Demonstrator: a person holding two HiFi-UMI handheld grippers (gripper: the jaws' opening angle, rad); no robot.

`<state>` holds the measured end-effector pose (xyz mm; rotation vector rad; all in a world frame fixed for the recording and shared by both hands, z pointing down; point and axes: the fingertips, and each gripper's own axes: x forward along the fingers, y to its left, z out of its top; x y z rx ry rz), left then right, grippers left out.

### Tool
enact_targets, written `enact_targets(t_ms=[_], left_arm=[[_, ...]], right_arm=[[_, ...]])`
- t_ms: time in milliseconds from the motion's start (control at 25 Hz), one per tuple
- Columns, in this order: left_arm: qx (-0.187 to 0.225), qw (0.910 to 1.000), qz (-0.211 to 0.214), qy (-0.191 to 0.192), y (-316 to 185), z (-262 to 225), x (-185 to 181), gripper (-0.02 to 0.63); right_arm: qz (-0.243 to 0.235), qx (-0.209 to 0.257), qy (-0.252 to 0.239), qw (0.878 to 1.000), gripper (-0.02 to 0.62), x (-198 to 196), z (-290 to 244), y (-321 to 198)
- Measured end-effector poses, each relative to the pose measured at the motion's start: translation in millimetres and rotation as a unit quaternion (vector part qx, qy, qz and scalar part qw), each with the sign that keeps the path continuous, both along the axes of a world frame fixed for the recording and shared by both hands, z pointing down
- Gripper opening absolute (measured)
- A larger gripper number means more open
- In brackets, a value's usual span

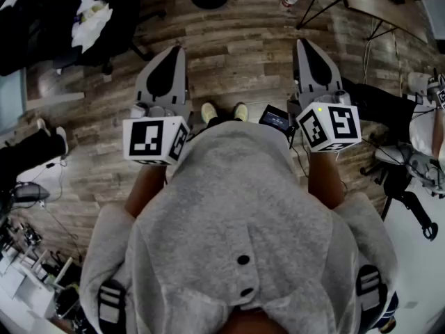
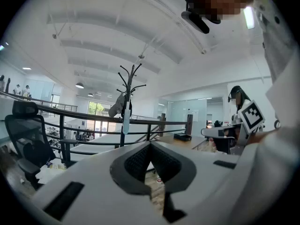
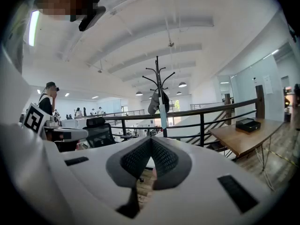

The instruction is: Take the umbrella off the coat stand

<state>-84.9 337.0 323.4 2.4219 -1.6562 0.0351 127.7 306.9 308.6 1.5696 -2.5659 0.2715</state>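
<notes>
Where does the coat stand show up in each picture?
Head view: not in it.
Left gripper view: coat stand just left of centre, rising behind the black railing.
Right gripper view: just right of centre, behind the same railing.
Shared landmark: the black railing.

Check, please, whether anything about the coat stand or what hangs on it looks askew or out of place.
Nothing stands out. The coat stand is upright, the umbrella hangs straight down from it, and a grey garment hangs beside it. The left gripper and right gripper are shut and empty.
</notes>
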Motion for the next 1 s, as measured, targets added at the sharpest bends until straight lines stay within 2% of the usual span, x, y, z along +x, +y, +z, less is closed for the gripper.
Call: enact_targets(t_ms=[280,1000], left_arm=[[0.01,0.9998,0.018,0.006,3.2,-7.5,-4.8,0.014],[0.031,0.9991,0.023,0.017,-2.0,-6.1,-55.5,0.014]], right_arm=[[0.026,0.029,0.017,0.999,0.012,-11.0,-9.0,6.1],[0.024,0.042,0.045,0.998,0.012,-75.1,-9.4,9.8]])
